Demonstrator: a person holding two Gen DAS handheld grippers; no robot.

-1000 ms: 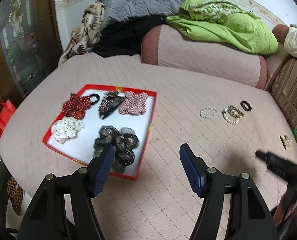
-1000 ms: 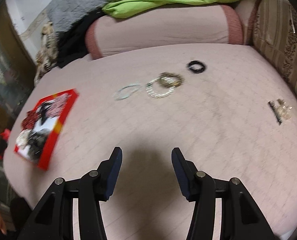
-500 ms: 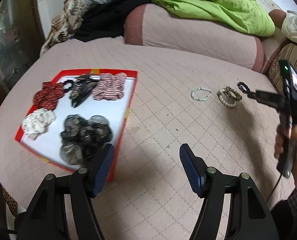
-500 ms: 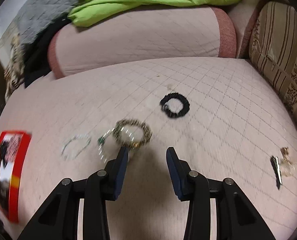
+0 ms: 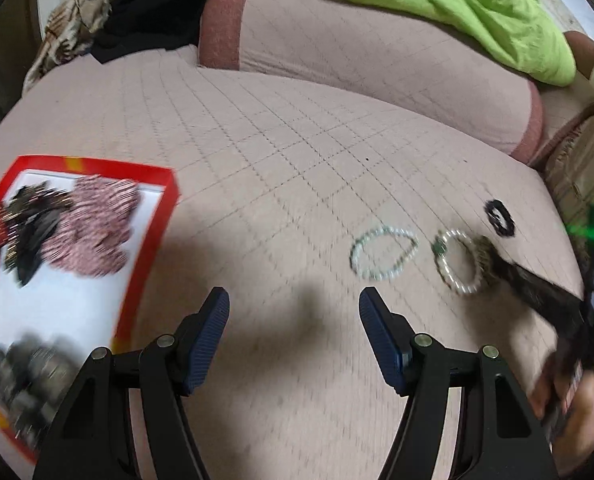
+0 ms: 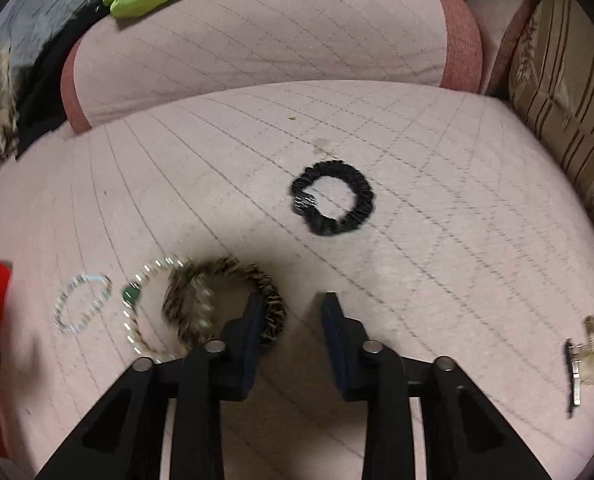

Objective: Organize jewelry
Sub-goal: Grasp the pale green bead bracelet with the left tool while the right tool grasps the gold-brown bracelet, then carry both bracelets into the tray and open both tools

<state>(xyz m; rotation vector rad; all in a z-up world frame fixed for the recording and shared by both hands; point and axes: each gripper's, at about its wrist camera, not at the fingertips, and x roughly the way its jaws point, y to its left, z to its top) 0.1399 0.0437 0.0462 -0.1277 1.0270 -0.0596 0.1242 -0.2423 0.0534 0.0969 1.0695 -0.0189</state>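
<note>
Here the right gripper (image 6: 293,306), jaws narrowly apart and empty, nears the brown bracelet (image 6: 271,312): probably light, floppy; pinch its near rim.

Left gripper (image 5: 293,332): jaws spread wide, nothing between the blue ribbed pads (image 5: 209,336), black linkage arms running down to 6 o'clock, fingers aimed toward 12 o'clock, held above the surface.

Right gripper (image 6: 291,330): jaws parted but narrower than the left, gap empty, fingers pointing to 12 o'clock, tips low near the surface; contact cannot be told through the blur. Seen from the left wrist view at 3–4 o'clock, its dark body reaches in toward 10 o'clock.

Right hand (image 5: 573,404): bare skin visible at 4 o'clock in the left wrist view, wrapped around the handle, heavily blurred.

Left hand not visible.
</note>
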